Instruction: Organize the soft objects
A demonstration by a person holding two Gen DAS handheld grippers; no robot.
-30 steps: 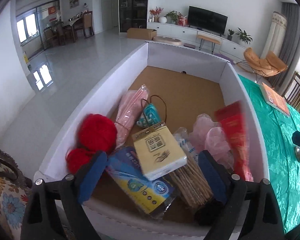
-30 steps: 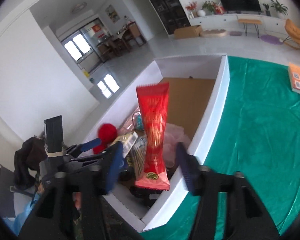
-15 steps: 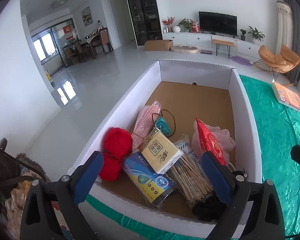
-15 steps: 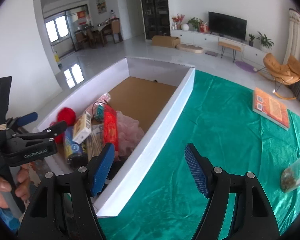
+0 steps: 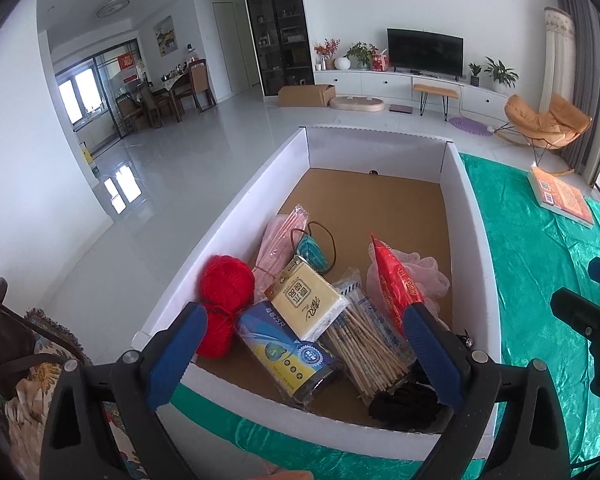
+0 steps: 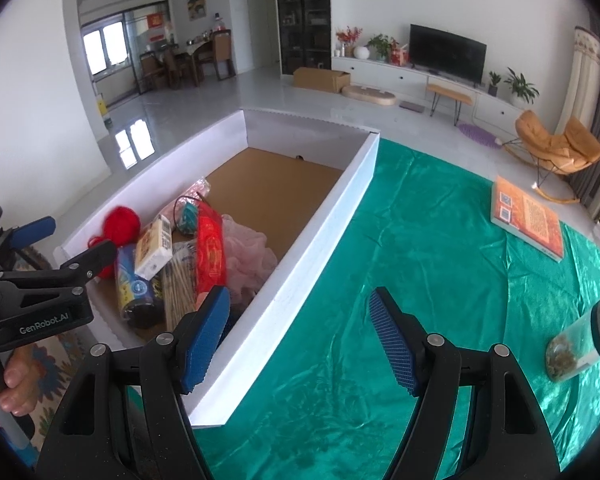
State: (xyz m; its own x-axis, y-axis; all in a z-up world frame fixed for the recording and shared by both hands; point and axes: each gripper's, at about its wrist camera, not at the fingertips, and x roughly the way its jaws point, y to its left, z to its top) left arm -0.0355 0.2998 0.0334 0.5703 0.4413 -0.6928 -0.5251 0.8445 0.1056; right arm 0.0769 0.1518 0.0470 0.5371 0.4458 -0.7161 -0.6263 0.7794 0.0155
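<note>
The white box (image 5: 472, 216) with its brown cardboard floor is the biggest thing before me, lying on the green cloth (image 6: 440, 280) that covers the table. Its far half is bare; everything sits crowded at the near end. There, along the right wall, lies the pink mesh puff (image 5: 432, 276), with the red packet (image 5: 396, 284) leaning across it. Next to those is the bundle of wooden sticks (image 5: 364, 340) in clear wrap, then the blue pack (image 5: 288, 348), and the yellow tissue pack (image 5: 304, 300) resting on top of both. Against the left wall are the two red yarn balls (image 5: 226, 286), one in front of the other, and beyond them the pink bag (image 5: 278, 236) and a small teal pouch (image 5: 310, 250) with a dark loop. Something black (image 5: 404, 404) lies in the near right corner.

Out on the cloth, well apart from the box, lie an orange book (image 6: 528, 216) and a tipped jar (image 6: 580, 340) with a black lid.

My left gripper (image 5: 304, 352) hangs over the near end of the box, jaws spread wide, nothing between them. My right gripper (image 6: 300, 344) is spread too, empty, straddling the box's right wall.

Beyond lies a white-floored living room with a television (image 6: 446, 50).
</note>
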